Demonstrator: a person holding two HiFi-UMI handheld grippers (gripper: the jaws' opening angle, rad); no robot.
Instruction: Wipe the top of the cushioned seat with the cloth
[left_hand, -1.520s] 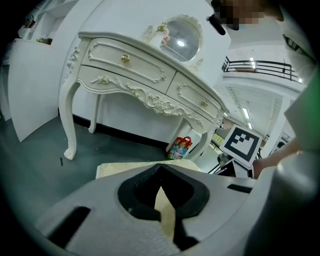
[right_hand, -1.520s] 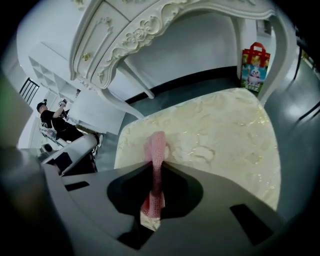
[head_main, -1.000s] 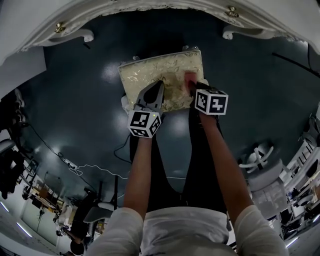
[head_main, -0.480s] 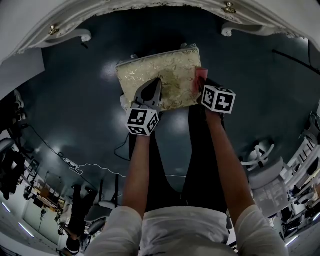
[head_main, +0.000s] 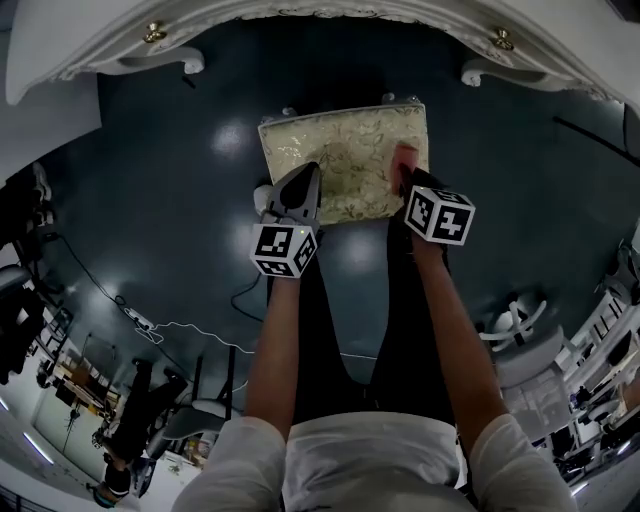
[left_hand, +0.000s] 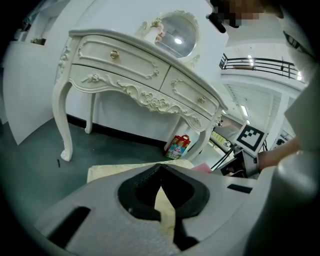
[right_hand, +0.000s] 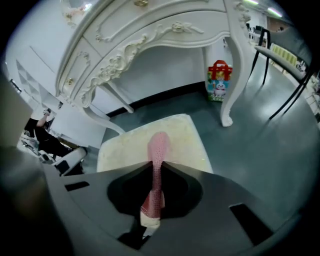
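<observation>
The cushioned seat (head_main: 340, 160) is a cream, gold-patterned stool top on the dark floor in front of me. My right gripper (head_main: 408, 182) is shut on a pink cloth (head_main: 404, 158), which lies on the seat near its right edge. In the right gripper view the cloth (right_hand: 158, 147) runs out from between the jaws onto the cushion (right_hand: 122, 147). My left gripper (head_main: 298, 192) hovers over the seat's near left part, jaws closed with nothing between them. In the left gripper view its tips (left_hand: 160, 176) meet above the cushion (left_hand: 107, 171), with the cloth (left_hand: 202, 168) to the right.
A white carved dressing table (head_main: 330, 20) stands just beyond the seat, its legs (head_main: 190, 64) on both sides. A red gift bag (right_hand: 218, 80) sits by one leg. Cables (head_main: 170, 335) trail on the floor to my left, and office chairs (head_main: 515, 330) stand at the right.
The right gripper swept the cloth out to the seat's right edge and has drawn it back inward a little. The left gripper has stayed over the near left part.
</observation>
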